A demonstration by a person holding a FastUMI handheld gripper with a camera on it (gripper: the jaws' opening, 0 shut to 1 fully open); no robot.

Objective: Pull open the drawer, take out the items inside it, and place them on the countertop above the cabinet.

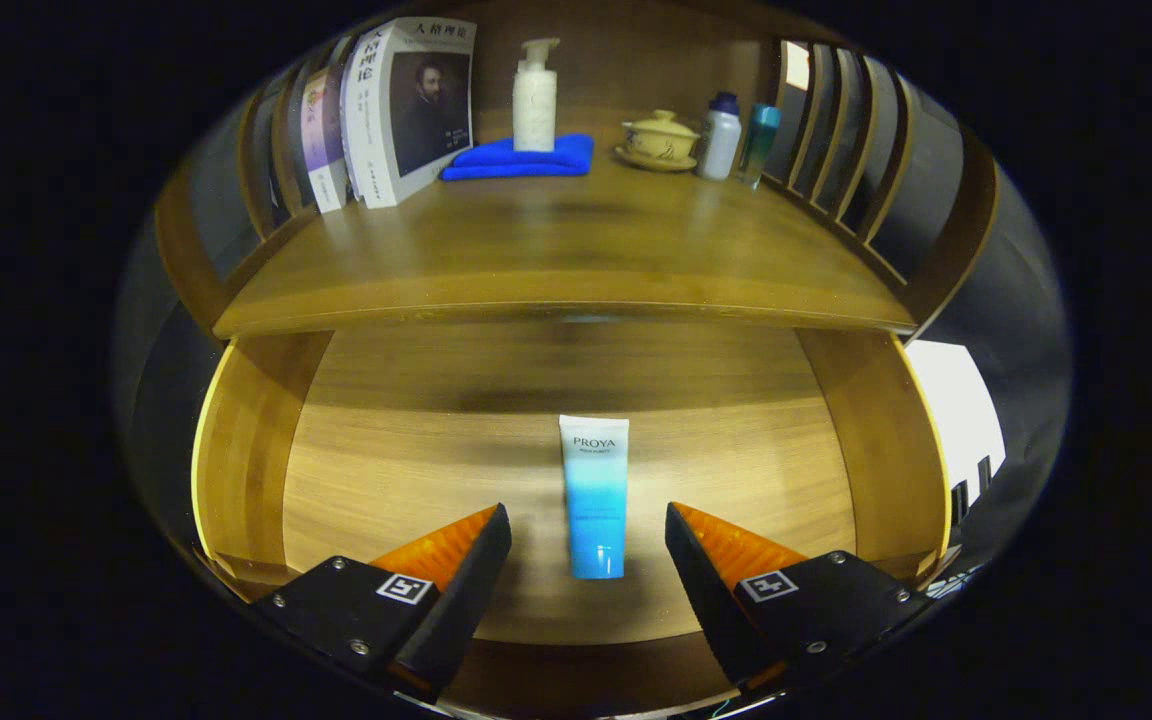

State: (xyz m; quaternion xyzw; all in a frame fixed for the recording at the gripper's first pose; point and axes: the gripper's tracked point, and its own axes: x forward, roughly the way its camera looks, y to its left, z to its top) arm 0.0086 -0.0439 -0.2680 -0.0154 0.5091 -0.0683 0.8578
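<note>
glossy plastic tube [595, 495], smooth wood drawer [416, 450], soft cloth [521, 160]

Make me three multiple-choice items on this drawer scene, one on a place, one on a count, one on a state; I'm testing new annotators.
1. Where does the blue-and-white tube lie?
A. On the countertop
B. On the open drawer's floor, between the claw fingers
C. On the blue cloth

2. How many small bottles stand right of the lidded cup?
A. Two
B. Four
C. None

3. What state is the claw in?
A. Shut on the tube
B. Shut on nothing
C. Open

Key: 1 B, the tube rests on the drawer floor under the countertop. 2 A, two bottles stand there. 3 C, both fingers stand clear of the tube.
</note>
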